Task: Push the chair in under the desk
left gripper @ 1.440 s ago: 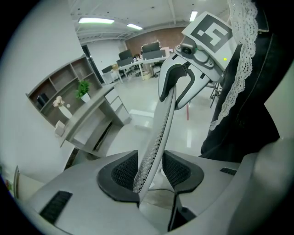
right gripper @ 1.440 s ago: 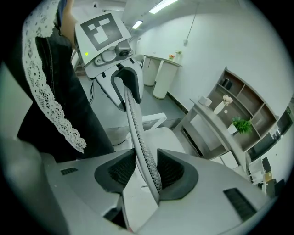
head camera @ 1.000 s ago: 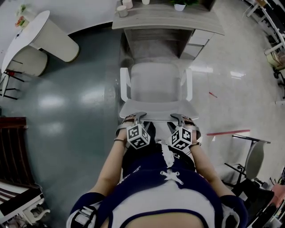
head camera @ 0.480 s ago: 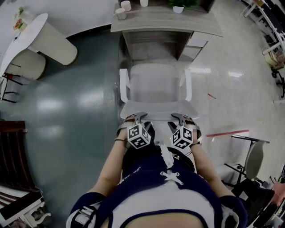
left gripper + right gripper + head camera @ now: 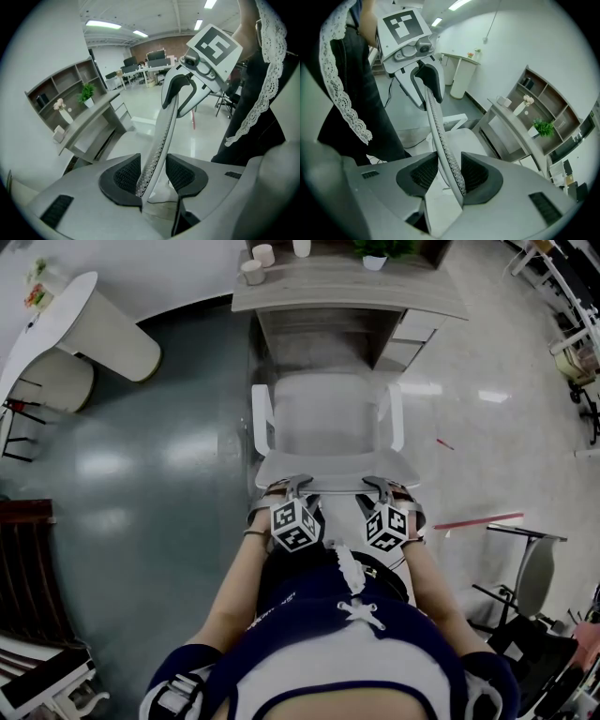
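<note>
Left claw [image 5: 292, 486] is open and straddles the backrest [image 5: 333, 468] top edge, with one pad touching it and a gap at the other. Right claw [image 5: 384, 486] is the same, further along the edge. Chair [image 5: 328, 418] stands on the floor just before the counter [image 5: 347, 285], seat not under it. Versus a second ago: claws in the same place on the backrest, and the counter sits slightly higher in the head view.

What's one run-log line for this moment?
left gripper: open astride chair back | right gripper: same | chair: facing desk, not yet under it
</note>
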Motion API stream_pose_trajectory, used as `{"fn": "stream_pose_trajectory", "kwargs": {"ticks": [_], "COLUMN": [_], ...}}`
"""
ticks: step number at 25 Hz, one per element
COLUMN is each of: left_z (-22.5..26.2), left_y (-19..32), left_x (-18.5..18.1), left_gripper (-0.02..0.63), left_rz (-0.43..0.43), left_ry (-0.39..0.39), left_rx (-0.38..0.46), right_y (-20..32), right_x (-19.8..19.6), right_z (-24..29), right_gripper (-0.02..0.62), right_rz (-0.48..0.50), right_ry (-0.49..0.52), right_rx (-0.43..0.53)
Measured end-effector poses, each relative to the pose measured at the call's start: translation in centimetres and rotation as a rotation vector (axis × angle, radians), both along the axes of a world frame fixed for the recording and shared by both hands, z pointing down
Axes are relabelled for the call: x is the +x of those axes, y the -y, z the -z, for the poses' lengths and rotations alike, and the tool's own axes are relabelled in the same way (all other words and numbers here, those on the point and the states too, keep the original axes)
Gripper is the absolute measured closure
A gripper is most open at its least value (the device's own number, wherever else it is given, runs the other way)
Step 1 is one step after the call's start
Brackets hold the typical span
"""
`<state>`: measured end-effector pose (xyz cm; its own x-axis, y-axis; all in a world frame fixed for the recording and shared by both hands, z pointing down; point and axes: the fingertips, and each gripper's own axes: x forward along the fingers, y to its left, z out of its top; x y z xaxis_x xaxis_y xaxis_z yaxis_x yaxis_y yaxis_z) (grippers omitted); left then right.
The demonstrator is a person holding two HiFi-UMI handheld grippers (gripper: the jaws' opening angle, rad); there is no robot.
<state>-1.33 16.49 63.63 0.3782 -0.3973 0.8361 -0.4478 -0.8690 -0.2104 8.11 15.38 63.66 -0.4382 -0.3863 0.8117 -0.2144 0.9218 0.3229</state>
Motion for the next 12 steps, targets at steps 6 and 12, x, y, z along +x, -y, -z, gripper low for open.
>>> {"fn": "stream_pose_trajectory", "kwargs": {"ticks": [6,12], "left_z": [0.2,0.2], "left_y": [1.3,2.8], "left_x": [0.0,-0.2], "left_gripper": [0.436,0.442], "left_rz": [-0.007,-0.019], "left_ry": [-0.008,-0.018], "left_rx": [0.003,0.003], "right_y": [1.4,3.1], "right_x": [-0.1,-0.2], "right_z": [0.0,0.0], "right_gripper": [0.466,0.466], "right_rz": [0.007,0.006], "right_ry": [-0.003,-0.001], "right_rx": [0.009,0.010]}}
